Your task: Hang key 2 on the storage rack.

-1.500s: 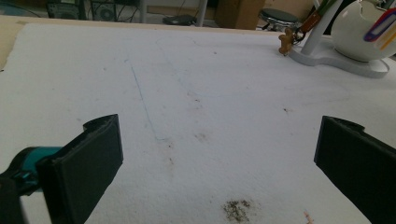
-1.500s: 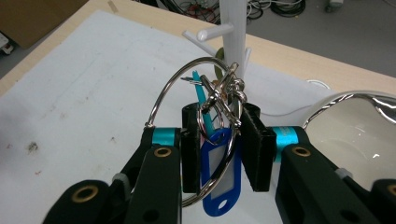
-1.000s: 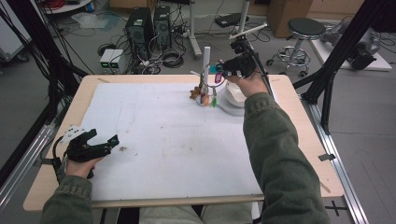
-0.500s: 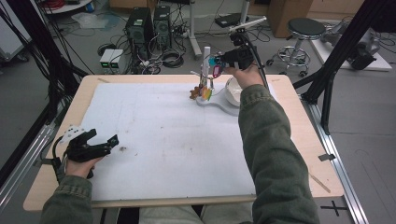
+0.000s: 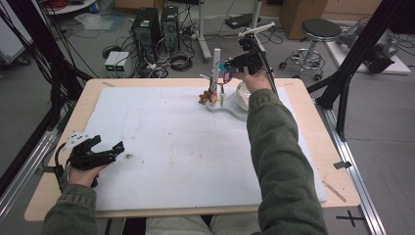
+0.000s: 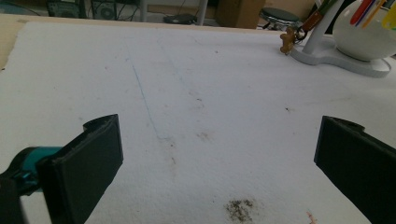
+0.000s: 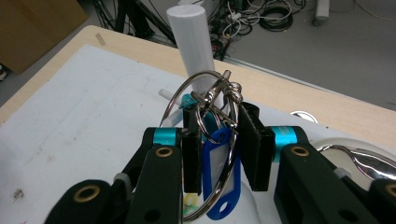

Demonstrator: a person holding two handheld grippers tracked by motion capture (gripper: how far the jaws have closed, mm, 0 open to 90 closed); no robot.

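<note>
The right claw (image 7: 219,154), clamped on a key ring (image 7: 205,140) with a blue tag (image 7: 215,172), has moved closer to the white post (image 7: 194,42) of the stand (image 5: 230,105) near the worktop's far edge, likely to hang it. The left claw (image 5: 110,149) rests open near the left edge.

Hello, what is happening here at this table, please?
A person works at a table with a gripper in each hand. The right gripper is shut on a key ring with a blue tag, held right by the white post of a stand at the far side. A few small items already hang on the stand. The left gripper rests open near the front edge, holding nothing.
</note>
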